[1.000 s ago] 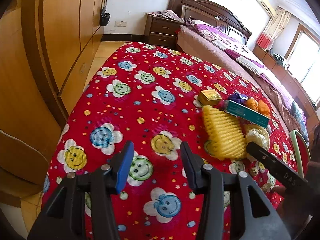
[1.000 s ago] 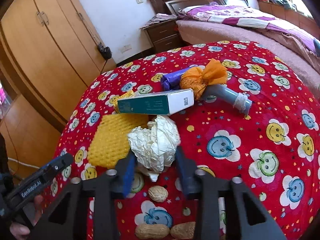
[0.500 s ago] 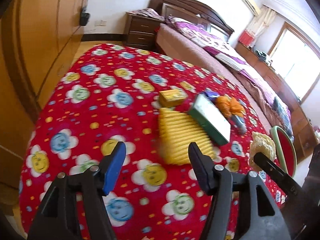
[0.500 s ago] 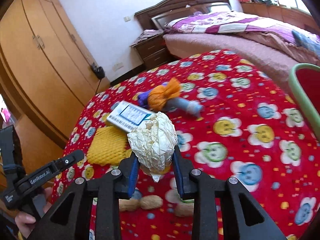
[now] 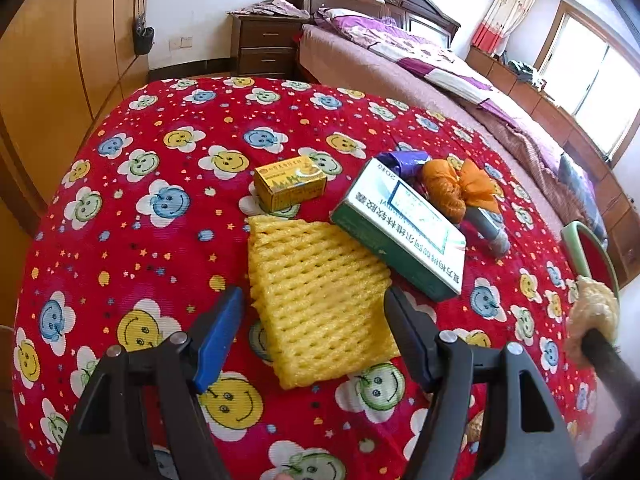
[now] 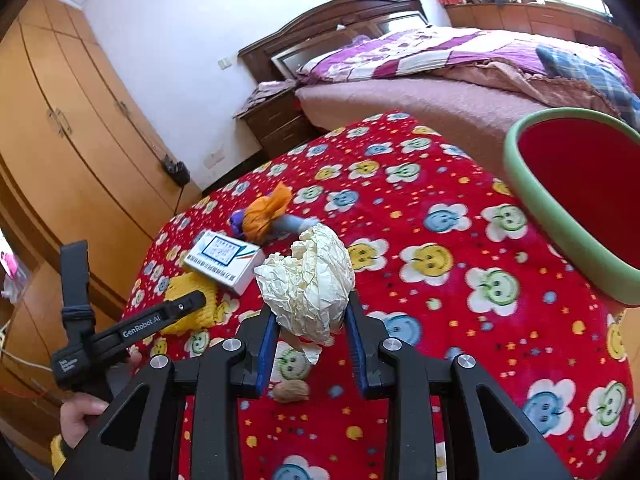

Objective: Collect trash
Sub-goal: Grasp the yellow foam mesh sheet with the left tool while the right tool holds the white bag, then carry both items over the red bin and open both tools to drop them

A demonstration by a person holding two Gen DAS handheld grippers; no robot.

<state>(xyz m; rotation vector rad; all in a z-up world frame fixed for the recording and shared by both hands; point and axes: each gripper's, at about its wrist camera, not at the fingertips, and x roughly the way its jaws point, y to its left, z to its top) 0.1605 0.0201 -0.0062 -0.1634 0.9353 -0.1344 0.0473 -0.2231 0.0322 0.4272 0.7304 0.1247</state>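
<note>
Right hand-held gripper (image 6: 312, 336) clamps paper wad (image 6: 308, 280) near empty bin (image 6: 560, 232); left hand-held gripper (image 5: 314, 316) is opening over foam net (image 5: 320, 300); boxes unpicked.

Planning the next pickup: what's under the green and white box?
One end of the green and white box rests on the yellow foam net; its far end leans on the purple wrapper. Beneath is hidden.

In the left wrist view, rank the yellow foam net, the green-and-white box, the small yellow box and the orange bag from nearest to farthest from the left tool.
1. Yellow foam net, between the opening fingers, untouched.
2. Green-and-white box, ahead to the right.
3. Small yellow box, beyond the net.
4. Orange bag, behind the green-and-white box.
</note>
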